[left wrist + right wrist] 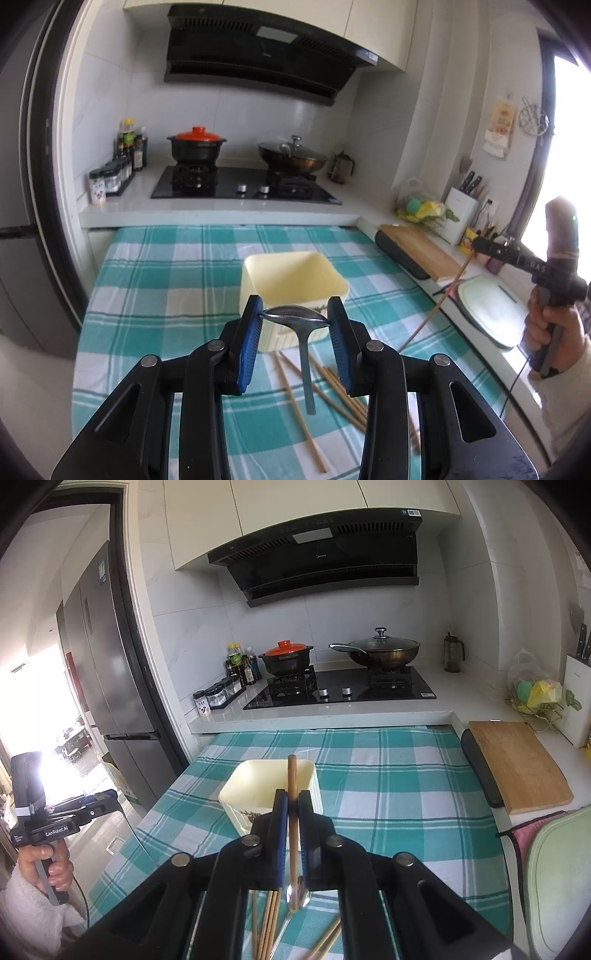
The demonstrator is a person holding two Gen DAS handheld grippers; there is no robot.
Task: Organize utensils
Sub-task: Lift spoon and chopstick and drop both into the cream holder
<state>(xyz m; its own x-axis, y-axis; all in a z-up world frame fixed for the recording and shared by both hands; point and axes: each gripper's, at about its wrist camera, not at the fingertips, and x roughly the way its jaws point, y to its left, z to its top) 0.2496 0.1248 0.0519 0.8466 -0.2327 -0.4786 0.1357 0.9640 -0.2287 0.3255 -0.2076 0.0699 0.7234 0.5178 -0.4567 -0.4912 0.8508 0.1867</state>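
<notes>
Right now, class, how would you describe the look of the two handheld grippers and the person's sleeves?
Both are black, angular two-finger grippers with blue ribbed pads and round silver pivot bolts. The left gripper reads "GenRobot.AI" in white. A black cable hangs from the right gripper. The fluffy sleeves are white.

A metal spoon (298,317) hung bowl-up, its bowl pinched crosswise, its flat handle pointing down above the checked cloth. One brown chopstick (293,812) stood nearly upright, clamped at mid-length. A pale yellow square tub (295,280) sat open just behind both. More chopsticks (332,387) lay scattered on the cloth, with a second spoon (295,901) among them.
</notes>
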